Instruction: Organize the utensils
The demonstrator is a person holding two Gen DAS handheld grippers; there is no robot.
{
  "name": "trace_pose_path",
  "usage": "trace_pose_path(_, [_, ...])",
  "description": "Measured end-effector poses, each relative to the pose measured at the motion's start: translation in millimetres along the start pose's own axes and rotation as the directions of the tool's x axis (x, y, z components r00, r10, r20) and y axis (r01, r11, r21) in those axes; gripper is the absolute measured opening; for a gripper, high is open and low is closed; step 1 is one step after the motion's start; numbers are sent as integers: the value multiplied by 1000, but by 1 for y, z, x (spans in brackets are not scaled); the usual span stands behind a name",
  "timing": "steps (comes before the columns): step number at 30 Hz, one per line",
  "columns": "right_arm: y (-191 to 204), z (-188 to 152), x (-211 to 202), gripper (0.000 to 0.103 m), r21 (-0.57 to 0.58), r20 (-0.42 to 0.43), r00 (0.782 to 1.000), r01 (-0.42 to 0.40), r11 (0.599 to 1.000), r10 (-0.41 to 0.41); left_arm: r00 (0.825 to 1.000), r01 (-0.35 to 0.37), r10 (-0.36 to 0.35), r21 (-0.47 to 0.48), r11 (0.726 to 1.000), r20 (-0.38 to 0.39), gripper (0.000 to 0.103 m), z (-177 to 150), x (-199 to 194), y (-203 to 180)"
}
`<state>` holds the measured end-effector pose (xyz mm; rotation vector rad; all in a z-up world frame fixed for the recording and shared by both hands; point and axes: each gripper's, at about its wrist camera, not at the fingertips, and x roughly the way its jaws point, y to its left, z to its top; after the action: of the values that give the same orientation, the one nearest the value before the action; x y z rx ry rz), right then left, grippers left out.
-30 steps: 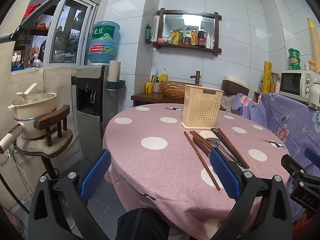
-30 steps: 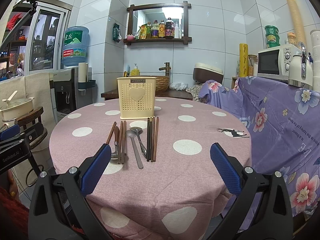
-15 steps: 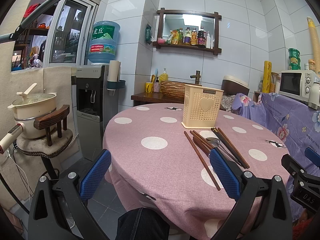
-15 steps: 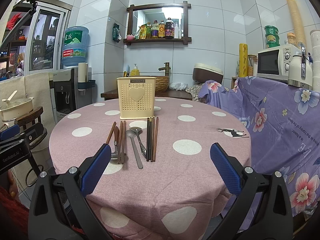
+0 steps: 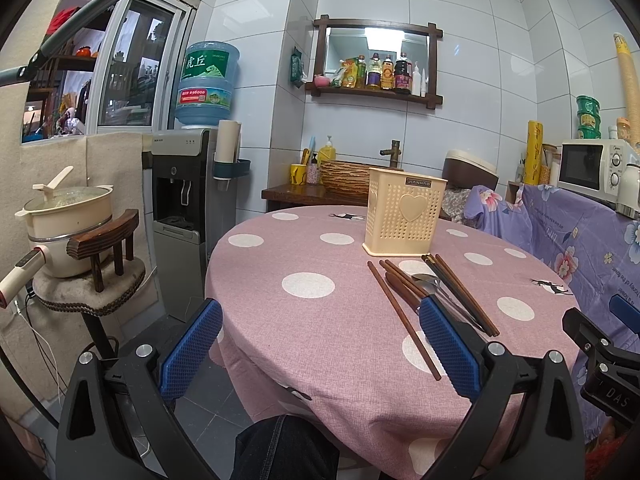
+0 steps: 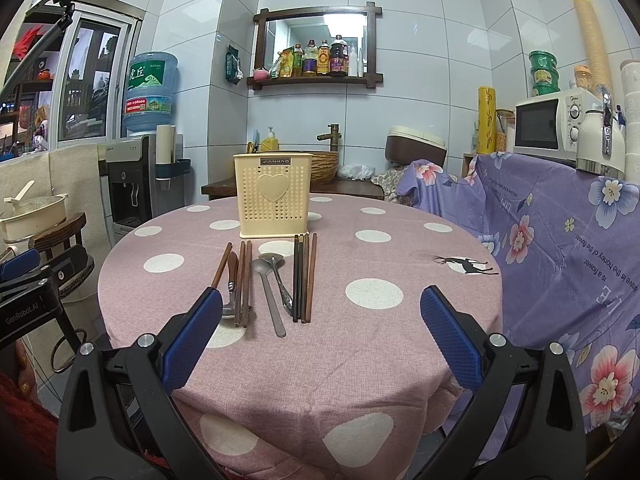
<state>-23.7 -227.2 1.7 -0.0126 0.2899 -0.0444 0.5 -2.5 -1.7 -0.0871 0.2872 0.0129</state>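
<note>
A cream perforated utensil holder (image 6: 273, 195) (image 5: 404, 214) with a heart stands upright on the round pink dotted table (image 6: 400, 332) (image 5: 304, 320). In front of it lie brown chopsticks (image 6: 243, 284) (image 5: 402, 316), two metal spoons (image 6: 270, 292) (image 5: 430, 280) and dark chopsticks (image 6: 303, 278) (image 5: 460, 292), all flat and side by side. My right gripper (image 6: 320, 332) is open near the table's front edge, short of the utensils, holding nothing. My left gripper (image 5: 320, 340) is open at the table's left edge, its right finger (image 5: 448, 344) overlapping the utensils' near ends.
A water dispenser (image 5: 188, 184) and a stool with a pot (image 5: 68, 216) stand left of the table. A purple floral cloth (image 6: 560, 240) covers a counter with a microwave (image 6: 548, 128) on the right. A sink counter with a basket (image 6: 324, 166) lies behind. A person's dark trouser knee (image 5: 284, 448) shows below.
</note>
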Motion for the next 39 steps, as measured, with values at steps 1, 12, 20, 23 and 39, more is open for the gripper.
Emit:
trace_pose_path(1, [0,0,0,98,0,0,1000,0,1000,0,1000,0,0,0,1000,0,98,0,0,0])
trace_pose_path(12, [0,0,0,98,0,-1,1000,0,1000,0,1000,0,0,0,1000,-1,98,0,0,0])
trace_pose_path(20, [2,0,0,98,0,-4,1000,-2,1000,2,1000,0,0,0,1000,-3,98,-1,1,-1])
trace_pose_path(23, [2,1,0,98,0,-6,1000,-2,1000,2,1000,0,0,0,1000,-4,98,-1,1,-1])
trace_pose_path(39, [-7,-9,37,98,16,-120,993,15,1000,-13,994,10,-9,7,1000,-105,98,-18,19,-5])
